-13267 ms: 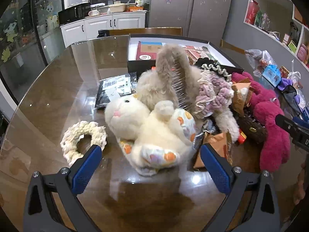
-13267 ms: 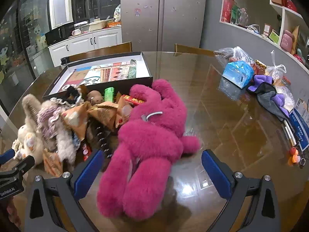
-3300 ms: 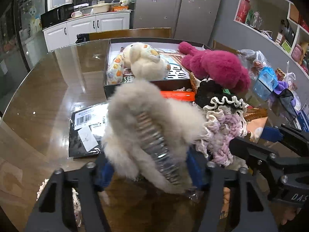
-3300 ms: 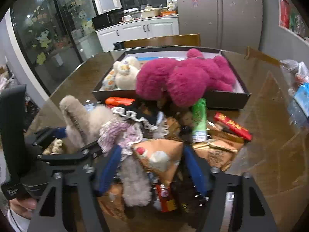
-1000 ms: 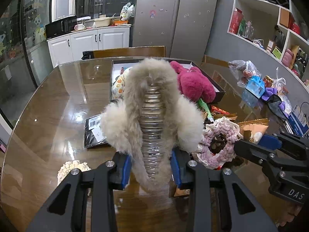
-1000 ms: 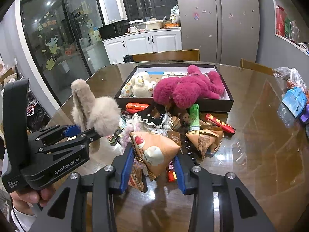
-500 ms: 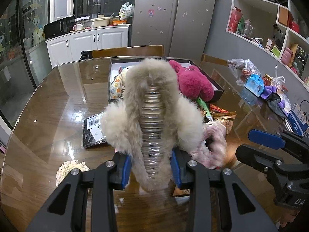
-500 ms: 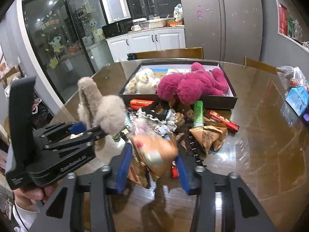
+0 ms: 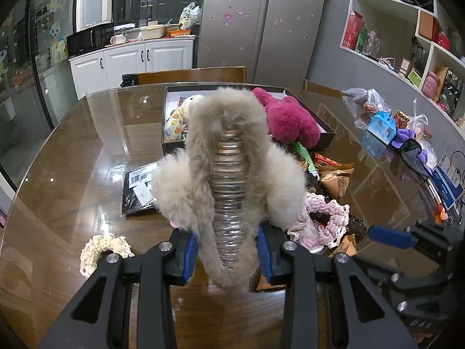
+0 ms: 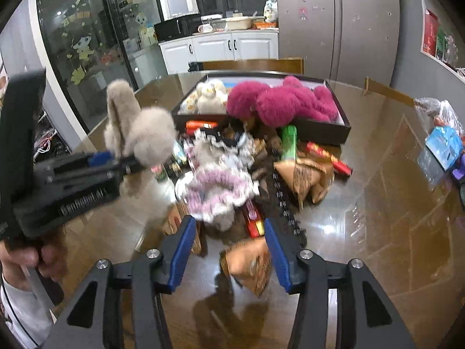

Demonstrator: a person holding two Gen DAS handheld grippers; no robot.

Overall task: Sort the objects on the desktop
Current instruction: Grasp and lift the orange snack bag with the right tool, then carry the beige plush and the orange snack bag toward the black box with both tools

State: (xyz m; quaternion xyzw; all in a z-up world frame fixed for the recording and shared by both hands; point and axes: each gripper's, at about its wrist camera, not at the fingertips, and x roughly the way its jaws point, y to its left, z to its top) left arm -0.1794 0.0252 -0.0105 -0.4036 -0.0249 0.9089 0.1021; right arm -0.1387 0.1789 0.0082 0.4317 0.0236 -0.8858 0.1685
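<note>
Left wrist: left gripper (image 9: 227, 257) clamps furry hair claw (image 9: 226, 157); right gripper (image 10: 226, 250) fingers apart (over snack bag (image 10: 250, 261)).

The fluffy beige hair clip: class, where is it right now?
The fluffy beige hair clip is held off the table, pinched in the left claw. In the right wrist view it shows at left, beside the pile of snacks.

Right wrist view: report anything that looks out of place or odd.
A tan triangular snack packet sits between the right gripper jaws, apparently untouched and blurred, as if just dropped. The pink plush overhangs the box front wall.
</note>
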